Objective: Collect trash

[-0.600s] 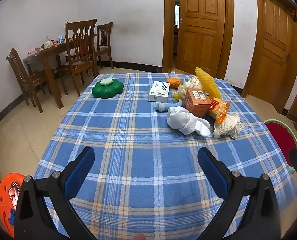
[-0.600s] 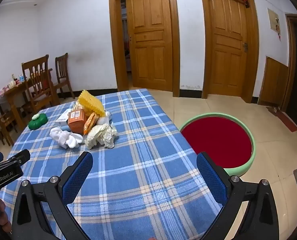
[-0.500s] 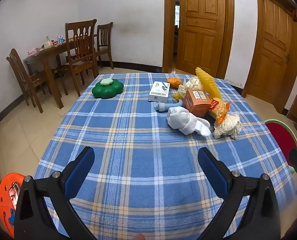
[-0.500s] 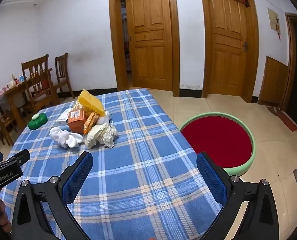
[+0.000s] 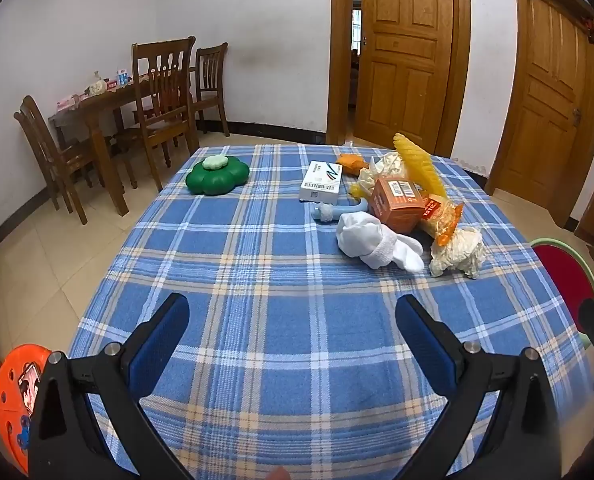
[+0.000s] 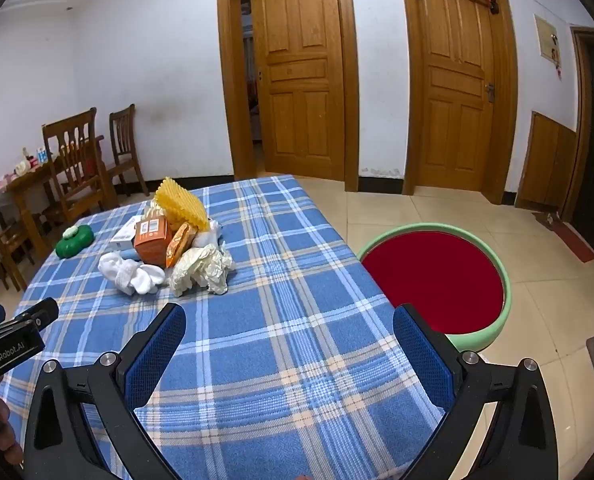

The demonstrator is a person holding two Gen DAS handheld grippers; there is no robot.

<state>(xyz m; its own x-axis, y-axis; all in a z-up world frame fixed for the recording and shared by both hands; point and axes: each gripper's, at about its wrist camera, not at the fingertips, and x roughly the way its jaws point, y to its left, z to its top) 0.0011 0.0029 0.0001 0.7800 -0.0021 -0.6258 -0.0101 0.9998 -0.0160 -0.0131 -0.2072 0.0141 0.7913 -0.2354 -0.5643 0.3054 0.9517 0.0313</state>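
A heap of trash lies at the far right of the blue plaid table point(image 5: 257, 300): an orange carton point(image 5: 397, 205) point(image 6: 152, 240), a yellow ridged wrapper point(image 5: 417, 164) point(image 6: 181, 203), a crumpled cream wad point(image 5: 459, 252) point(image 6: 203, 268), white socks point(image 5: 377, 242) point(image 6: 131, 274), an orange snack packet point(image 6: 180, 243), a white box point(image 5: 321, 181) and a light blue tube point(image 5: 335, 211). My left gripper point(image 5: 291, 340) hangs open over the near table edge, well short of the heap. The right gripper point(image 6: 289, 344) is open too, above the table's right part, nothing between its fingers.
A green basin with a red inside point(image 6: 437, 280) point(image 5: 565, 276) stands on the floor right of the table. A green flower-shaped dish point(image 5: 217, 176) point(image 6: 74, 241) sits at the table's far left. A wooden table and chairs point(image 5: 137, 108) stand by the left wall. An orange stool point(image 5: 13, 392) is near left.
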